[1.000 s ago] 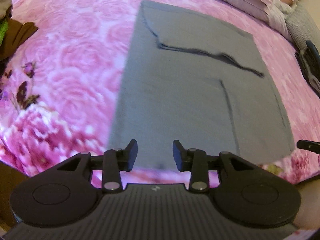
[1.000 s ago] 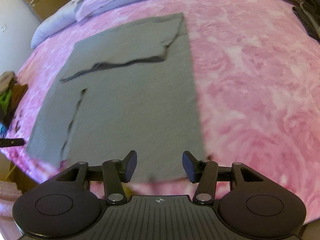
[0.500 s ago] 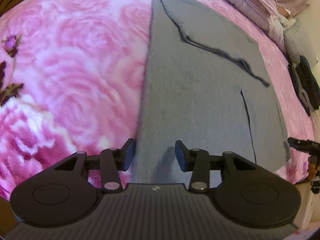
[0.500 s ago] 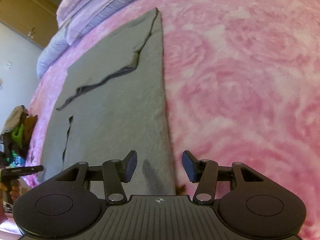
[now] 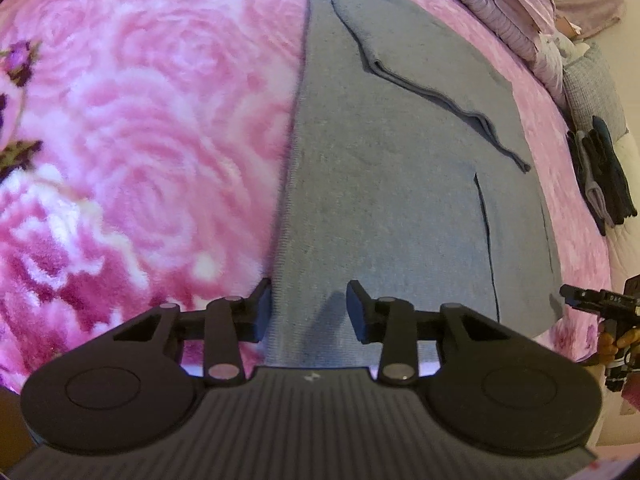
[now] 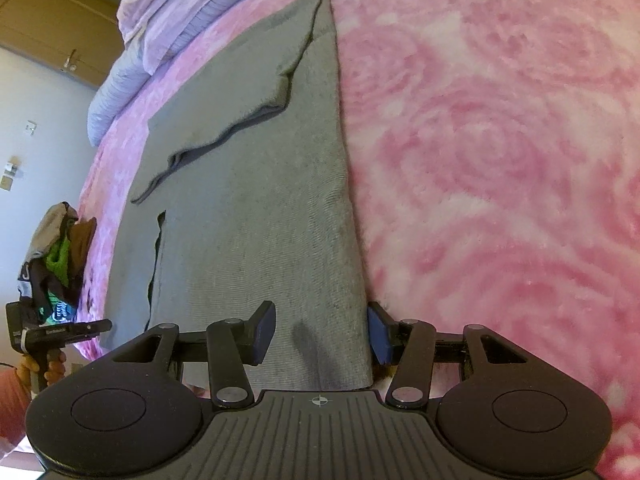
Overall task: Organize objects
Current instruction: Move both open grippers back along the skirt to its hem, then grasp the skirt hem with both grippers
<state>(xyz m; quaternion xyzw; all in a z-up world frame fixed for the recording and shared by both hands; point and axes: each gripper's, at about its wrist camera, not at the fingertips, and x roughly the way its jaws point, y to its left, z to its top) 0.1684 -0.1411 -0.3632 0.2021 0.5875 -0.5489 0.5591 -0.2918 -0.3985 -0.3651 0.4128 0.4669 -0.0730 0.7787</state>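
A grey garment (image 5: 400,184) lies flat on a pink rose-patterned blanket (image 5: 152,128), with one part folded over at its far end. My left gripper (image 5: 310,312) hovers low over the garment's near left corner. Its jaws are closing, the cloth's edge lies between them, and the pads do not press it. My right gripper (image 6: 320,334) straddles the near right corner of the garment (image 6: 260,200), open, with its right pad at the cloth's edge. Each gripper, held by a hand, shows at the rim of the other's view.
Lilac bedding (image 6: 180,20) is heaped at the far end of the bed. A stack of dark clothes (image 5: 604,168) lies to the right of the garment. A mixed pile of clothes (image 6: 56,256) sits at the bed's left edge. A wooden cupboard (image 6: 48,20) stands beyond.
Both grippers have come down and forward to the garment's near corners, then held still over the last half second. The garment has not shifted.
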